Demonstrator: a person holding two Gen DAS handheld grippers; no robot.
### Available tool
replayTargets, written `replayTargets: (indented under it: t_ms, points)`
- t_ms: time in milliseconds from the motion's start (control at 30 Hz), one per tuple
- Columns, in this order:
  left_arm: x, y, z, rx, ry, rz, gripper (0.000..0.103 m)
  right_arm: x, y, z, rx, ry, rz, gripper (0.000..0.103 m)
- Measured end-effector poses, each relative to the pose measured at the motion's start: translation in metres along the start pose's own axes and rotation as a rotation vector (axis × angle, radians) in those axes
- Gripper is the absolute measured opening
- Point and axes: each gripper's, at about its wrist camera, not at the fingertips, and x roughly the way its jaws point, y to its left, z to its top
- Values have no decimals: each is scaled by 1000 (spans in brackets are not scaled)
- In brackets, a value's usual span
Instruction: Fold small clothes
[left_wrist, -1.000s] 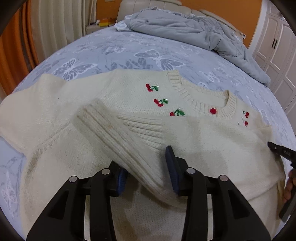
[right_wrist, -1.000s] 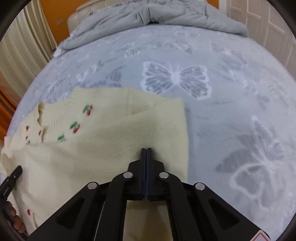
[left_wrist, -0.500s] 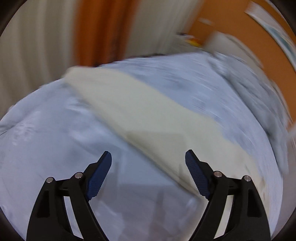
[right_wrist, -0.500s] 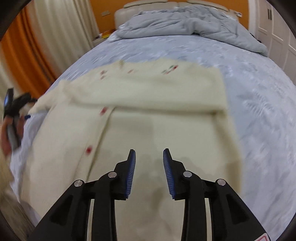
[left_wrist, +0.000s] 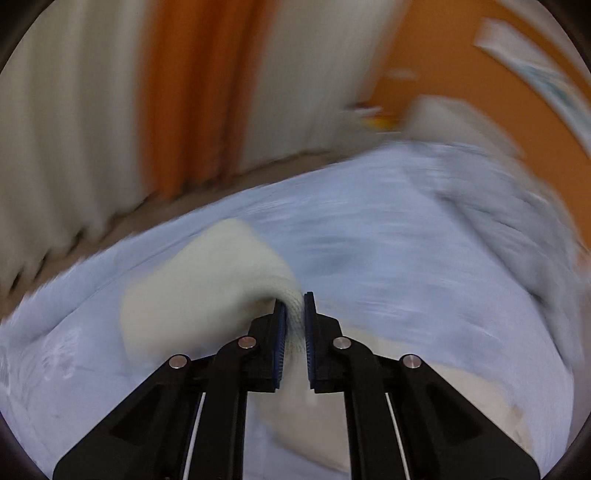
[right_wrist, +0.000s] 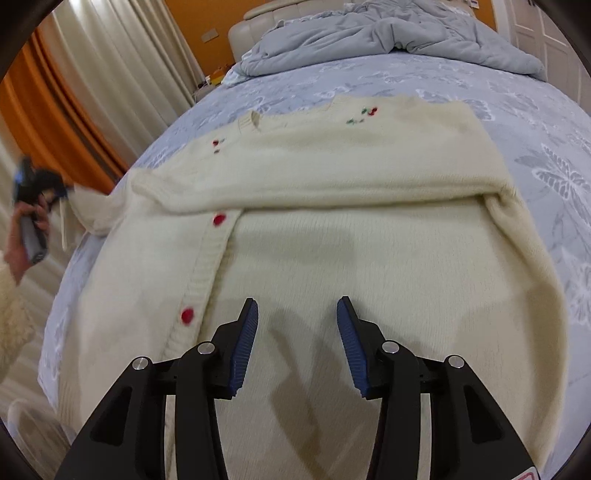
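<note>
Cardigan (right_wrist: 332, 229) cloth is pinched in the left gripper (left_wrist: 294, 310): its blue pads (left_wrist: 279, 343) are closed on a ribbed cream sleeve (left_wrist: 207, 288), which bulges out to the left of the jaws and hangs blurred above the bed (left_wrist: 369, 258). That view is smeared, so little else of the sleeve can be read. Beyond it stand cream and orange curtains (left_wrist: 166, 92) and an orange wall (left_wrist: 461, 74). The right gripper (right_wrist: 297, 314) is open, its fingers spread wide and holding nothing, poised over the lower part of the cardigan, which lies flat on the bed (right_wrist: 554, 147) with its front up. A red button (right_wrist: 187, 314) sits on the ribbed placket just left of the left finger, and a second red button (right_wrist: 219, 219) lies farther up the same strip. Across the chest one sleeve (right_wrist: 314, 184) is folded over as a broad band. Small cherry embroidery (right_wrist: 364, 113) marks the area near the neckline. At the far left the left gripper (right_wrist: 33, 177) appears, blurred, in a hand (right_wrist: 26, 229) beside the bed edge, with the other sleeve (right_wrist: 96, 210) stretched toward it. A crumpled grey duvet (right_wrist: 388, 37) lies at the head of the bed.
</note>
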Motion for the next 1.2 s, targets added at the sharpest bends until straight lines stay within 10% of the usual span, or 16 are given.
replayTargets:
  t_ms: [167, 300, 567, 733, 1067, 1133, 1200]
  points:
    - [-77, -153, -76, 298, 43, -350, 10, -11, -14, 13, 39, -33, -6, 45]
    - [-53, -199, -168, 372, 248, -376, 12, -16, -29, 23, 69, -42, -19, 45]
    - [-27, -166, -226, 369, 382, -338, 22, -19, -28, 34, 32, -39, 6, 50]
    - [-69, -122, -215, 294, 348, -356, 88, -19, -2, 33, -67, -40, -31, 53]
    - [-24, -27, -186, 46, 426, -261, 86, 48, 181, 73, -531, -40, -47, 64]
    - [-13, -29, -180, 89, 416, -188, 71, 74, 193, 79, -544, 9, -78, 60]
    - [-9, -35, -176, 132, 416, -186, 71, 101, 191, 85, -521, 78, -114, 22]
